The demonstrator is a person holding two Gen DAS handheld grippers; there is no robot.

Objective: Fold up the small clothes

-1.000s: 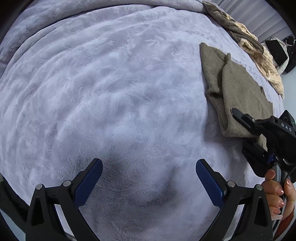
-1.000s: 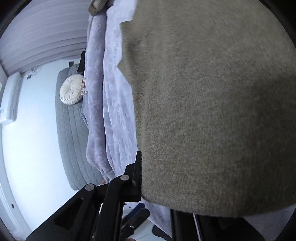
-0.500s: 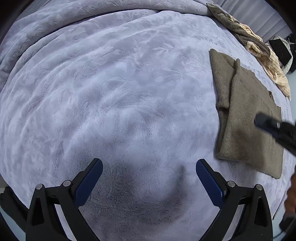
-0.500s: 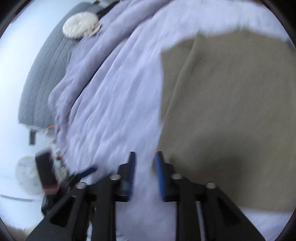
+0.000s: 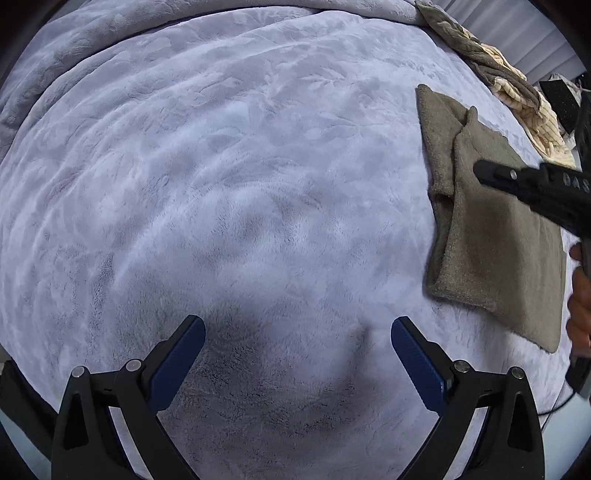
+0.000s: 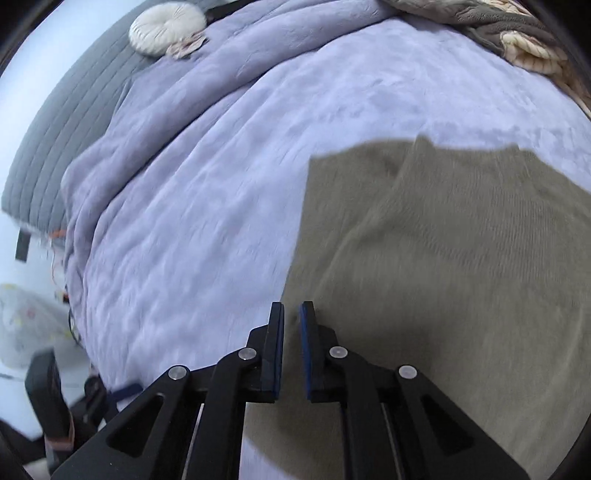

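Folded garment (image 5: 495,236) lies flat on the blanket (image 5: 240,184), toward its right side in the left wrist view. Pile of clothes (image 5: 517,96) sits behind the garment, at the blanket's far right edge. Right gripper (image 6: 291,314) hangs over the garment's near left edge. Left gripper (image 5: 297,332) hovers over bare blanket, left of the garment. Round cushion (image 6: 166,27) lies beyond the blanket's far left fold.

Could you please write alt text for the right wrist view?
The right hand-held gripper, nearly shut and empty, hovers over the edge of a folded olive-brown garment on a lavender blanket. A round cream cushion lies beyond.
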